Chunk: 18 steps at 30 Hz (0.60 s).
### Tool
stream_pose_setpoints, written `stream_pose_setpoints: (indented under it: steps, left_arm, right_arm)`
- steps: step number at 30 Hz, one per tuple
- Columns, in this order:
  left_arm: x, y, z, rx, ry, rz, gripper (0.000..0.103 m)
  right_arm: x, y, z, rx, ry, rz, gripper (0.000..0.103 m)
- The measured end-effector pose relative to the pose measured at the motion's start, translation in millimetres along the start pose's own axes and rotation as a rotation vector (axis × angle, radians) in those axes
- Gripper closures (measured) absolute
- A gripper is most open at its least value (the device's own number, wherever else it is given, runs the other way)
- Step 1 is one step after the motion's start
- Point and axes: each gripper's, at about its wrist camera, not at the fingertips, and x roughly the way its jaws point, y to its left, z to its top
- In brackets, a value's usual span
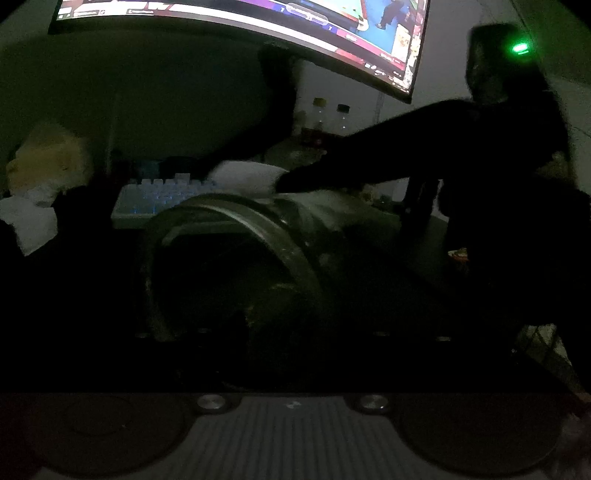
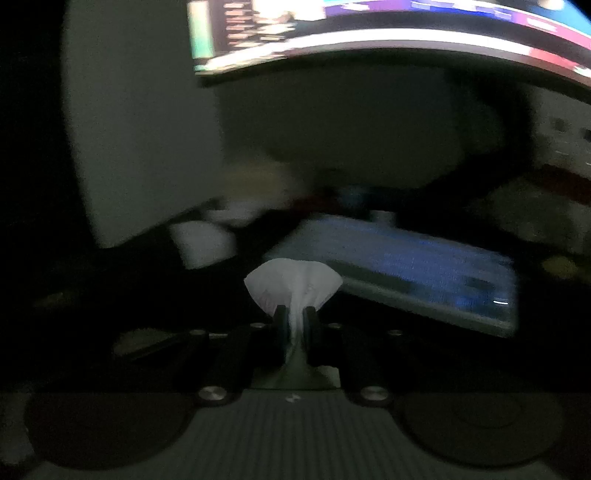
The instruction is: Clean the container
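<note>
While the room is dim, the left wrist view shows a backlit keyboard (image 1: pixel 162 195) at left, then a clear container (image 1: pixel 236 266) lying on its side on the counter (image 1: pixel 417 236), close before the left gripper; whether its jaws grip it I cannot tell. Further right, the right gripper (image 2: pixel 294 317) has its jaws pinching a white tissue (image 2: pixel 291 280), under a lit monitor (image 2: pixel 406 33).

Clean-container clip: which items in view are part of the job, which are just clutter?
Job:
- container, close before the left camera
- white tissue, pinched in the right gripper

Clutter:
- keyboard
- monitor
- two bottles
- white cup
</note>
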Motion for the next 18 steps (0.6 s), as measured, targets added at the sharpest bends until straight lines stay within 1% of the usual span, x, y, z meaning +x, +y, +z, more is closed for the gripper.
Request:
stream_pose_setpoints:
  steps: [2, 3, 4, 5, 7, 8, 9, 10, 11, 13, 15, 16, 18]
  left_arm:
    - [15, 3, 8, 0.01, 0.0, 0.004, 0.045]
    - [20, 6, 11, 0.012, 0.001, 0.005, 0.044]
    - [17, 8, 9, 0.012, 0.002, 0.005, 0.044]
    - [16, 8, 8, 0.012, 0.003, 0.005, 0.044]
    - [31, 7, 17, 0.013, 0.004, 0.005, 0.043]
    - [40, 7, 22, 0.015, 0.005, 0.007, 0.043]
    - [49, 8, 27, 0.017, 0.005, 0.01, 0.042]
    - [57, 9, 32, 0.018, 0.005, 0.013, 0.042]
    - [62, 11, 36, 0.019, 0.005, 0.016, 0.041]
    - [71, 11, 45, 0.023, 0.005, 0.019, 0.041]
    - [85, 14, 55, 0.015, 0.003, 0.023, 0.041]
    - [93, 16, 60, 0.008, 0.003, 0.025, 0.041]
    - [103, 22, 68, -0.002, -0.002, 0.029, 0.042]
  right_arm:
    - [2, -7, 0, 0.042, 0.01, -0.043, 0.092]
    - [0, -5, -1, 0.035, 0.005, -0.038, 0.092]
    - [-4, 1, -2, 0.019, -0.005, -0.015, 0.092]
    - [-9, 7, -4, 0.0, -0.012, 0.034, 0.092]
    - [-18, 16, -6, -0.024, -0.01, 0.143, 0.092]
    - [-21, 20, -7, -0.039, -0.007, 0.184, 0.092]
    - [-24, 23, -7, -0.055, -0.005, 0.207, 0.092]
    - [-24, 24, -7, -0.067, -0.006, 0.189, 0.092]
    - [-23, 21, -6, -0.064, -0.006, 0.151, 0.092]
    - [-17, 10, -4, -0.022, -0.003, 0.062, 0.091]
    - [-10, 0, -1, 0.016, 0.007, -0.008, 0.091]
    - [-9, -1, -1, 0.022, 0.009, -0.029, 0.091]
    - [-10, 3, -1, 0.014, 0.005, -0.017, 0.091]
